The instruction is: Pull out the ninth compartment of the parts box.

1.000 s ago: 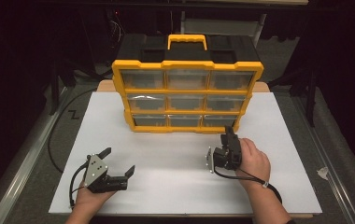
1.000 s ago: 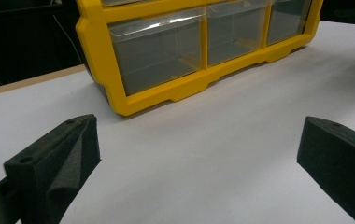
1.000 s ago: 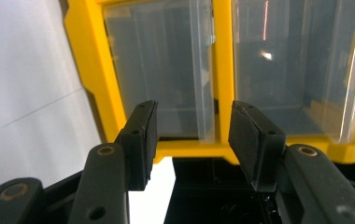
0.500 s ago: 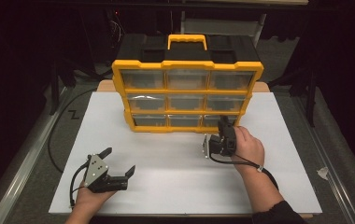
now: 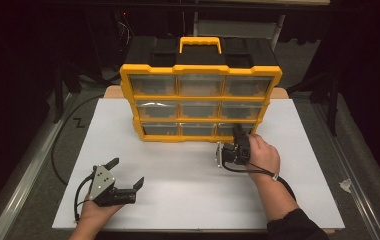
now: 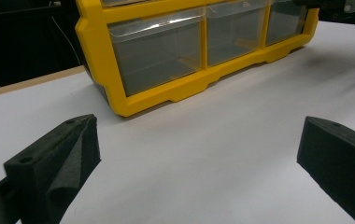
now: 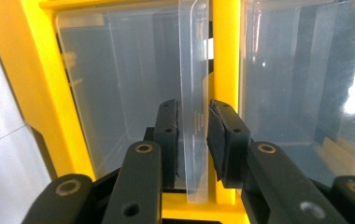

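One yellow organiser (image 5: 200,102) with nine clear drawers stands at the far side of my white board (image 5: 188,185); my right gripper (image 7: 193,135) pinches the bottom-right drawer's clear handle tab (image 7: 193,93); my left gripper (image 5: 127,175) rests wide apart, empty, near the board's front.

We see a glossy yellow plastic organizer (image 5: 200,70) with clear, shiny plastic drawers (image 7: 119,84), matt black foam-like pads (image 6: 68,154) on the left hand-held gripper (image 5: 126,181), and a smooth matt white worktop (image 5: 188,170).
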A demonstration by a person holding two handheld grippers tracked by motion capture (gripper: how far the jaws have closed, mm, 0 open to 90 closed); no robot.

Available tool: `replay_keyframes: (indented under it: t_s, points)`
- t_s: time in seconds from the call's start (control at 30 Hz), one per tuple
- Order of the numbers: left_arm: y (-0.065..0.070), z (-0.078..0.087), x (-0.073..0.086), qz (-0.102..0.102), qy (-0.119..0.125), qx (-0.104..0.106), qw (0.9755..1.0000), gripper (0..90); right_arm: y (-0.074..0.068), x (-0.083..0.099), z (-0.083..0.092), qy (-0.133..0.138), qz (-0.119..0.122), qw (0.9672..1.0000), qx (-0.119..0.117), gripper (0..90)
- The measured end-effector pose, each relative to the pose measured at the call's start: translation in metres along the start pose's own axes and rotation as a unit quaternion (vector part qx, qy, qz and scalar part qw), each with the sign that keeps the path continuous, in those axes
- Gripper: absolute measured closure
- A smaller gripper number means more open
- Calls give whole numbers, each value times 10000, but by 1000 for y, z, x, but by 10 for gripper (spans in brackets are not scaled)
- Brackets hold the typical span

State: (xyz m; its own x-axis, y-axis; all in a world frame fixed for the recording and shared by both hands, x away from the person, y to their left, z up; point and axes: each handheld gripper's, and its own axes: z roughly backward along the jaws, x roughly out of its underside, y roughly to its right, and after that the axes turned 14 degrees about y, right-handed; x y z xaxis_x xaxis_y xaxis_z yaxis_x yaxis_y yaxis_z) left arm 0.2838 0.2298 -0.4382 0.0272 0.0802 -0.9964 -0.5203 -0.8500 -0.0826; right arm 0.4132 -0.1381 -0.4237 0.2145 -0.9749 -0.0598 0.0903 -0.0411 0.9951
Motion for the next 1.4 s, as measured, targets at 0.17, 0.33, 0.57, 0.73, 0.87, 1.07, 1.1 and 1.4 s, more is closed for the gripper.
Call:
replay_keyframes:
  t_s: [0.17,0.33,0.57,0.73,0.87,1.07,1.1,1.4]
  points:
    - [0,0,0,-10,8,5,10000,2,-3,-2,-1,-5,71,9999,77,781]
    - [0,0,0,-3,15,11,10000,2,-5,-5,-1,-53,122,9998,129,779]
    - [-1,2,-1,0,16,20,10000,2,-4,-4,3,8,100,9992,375,690]
    - [0,2,-1,-2,14,12,10000,2,-2,-4,8,-15,96,9997,244,737]
    - [-1,2,-1,11,6,6,10000,2,-2,-5,9,-32,60,9999,99,794]
    - [-2,1,0,23,-27,32,10000,2,-1,-5,14,137,65,9999,76,819]
    - [-1,0,0,32,-24,40,10000,2,-1,-6,18,101,39,9999,25,818]
    - [-1,2,-1,67,2,28,10000,2,-1,-5,33,75,63,9999,-30,816]
